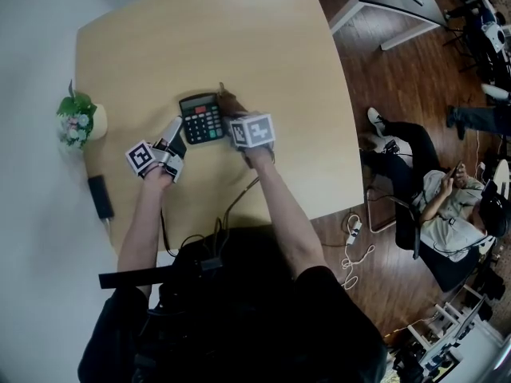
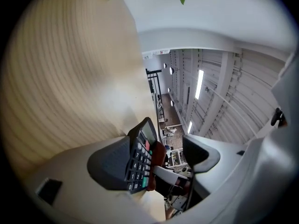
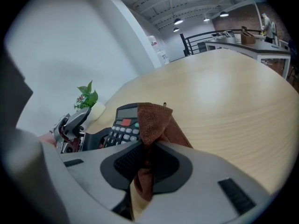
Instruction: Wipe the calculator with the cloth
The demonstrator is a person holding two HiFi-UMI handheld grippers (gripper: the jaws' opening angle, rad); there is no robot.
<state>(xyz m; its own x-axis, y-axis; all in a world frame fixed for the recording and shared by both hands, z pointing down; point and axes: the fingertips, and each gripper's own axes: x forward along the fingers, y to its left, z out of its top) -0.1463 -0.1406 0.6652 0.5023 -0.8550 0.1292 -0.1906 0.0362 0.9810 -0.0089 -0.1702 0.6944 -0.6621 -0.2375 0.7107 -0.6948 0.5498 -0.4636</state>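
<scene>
Black calculator (image 1: 201,119) flat on the pale wooden table (image 1: 239,38), near the middle of the head view.

Left gripper (image 2: 156,160) open wide around the calculator's left edge. One pad right beside the keys, the other well clear, so no hold yet.

Right gripper (image 3: 147,160) shut tight on a brown cloth (image 3: 152,120), bunched up, low in the middle of the right gripper view. Cloth over the calculator's right side; touching or not, hard to tell.

Probably light, hard plastic and smooth underneath, so likely to slide when rubbed. Best held by the two side edges, away from the keys and the little screen. Gentle rubbing only, or keys pushed down.

Cloth soft, fuzzy and floppy. Fine to pinch anywhere, better with a good bunch sticking out.
</scene>
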